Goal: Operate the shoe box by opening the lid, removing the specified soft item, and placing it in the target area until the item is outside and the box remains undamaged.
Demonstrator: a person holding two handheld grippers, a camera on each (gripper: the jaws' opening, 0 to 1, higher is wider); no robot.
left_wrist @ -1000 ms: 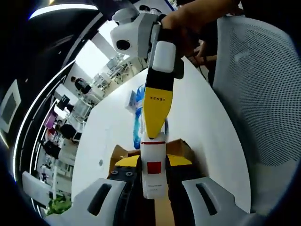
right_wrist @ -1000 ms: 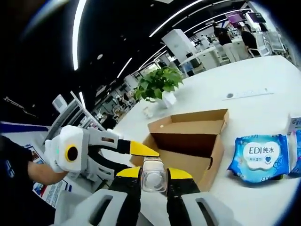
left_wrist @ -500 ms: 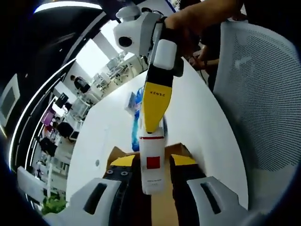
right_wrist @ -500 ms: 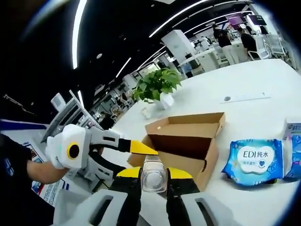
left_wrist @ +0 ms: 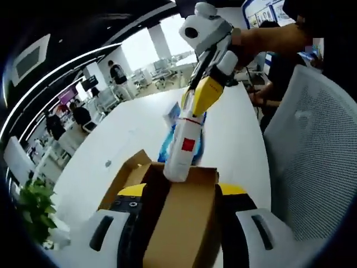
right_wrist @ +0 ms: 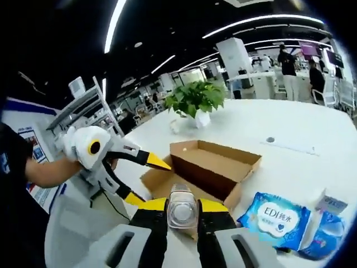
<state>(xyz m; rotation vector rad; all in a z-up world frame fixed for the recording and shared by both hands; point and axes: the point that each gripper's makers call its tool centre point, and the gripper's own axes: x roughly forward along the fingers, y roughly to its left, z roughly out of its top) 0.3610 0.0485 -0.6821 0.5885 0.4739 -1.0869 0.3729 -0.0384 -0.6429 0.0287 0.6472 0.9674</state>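
The brown cardboard shoe box lies open on the white table, its lid folded out to the left. My left gripper is open, its yellow jaws astride that lid. In the left gripper view, cardboard fills the gap between the left gripper's jaws. My right gripper is shut on a white bottle. Seen from the left gripper view, the right gripper comes down from above, and the bottle, with a red square label, has its end at the box's far edge.
A blue wet-wipes pack and a second blue pack lie right of the box. A potted plant stands behind it on the white table. A white mesh chair is close on the right. People stand far off.
The left gripper has closed in on the box, so cardboard now sits between its jaws. The right gripper has kept hold of the bottle, whose end now meets the box edge.
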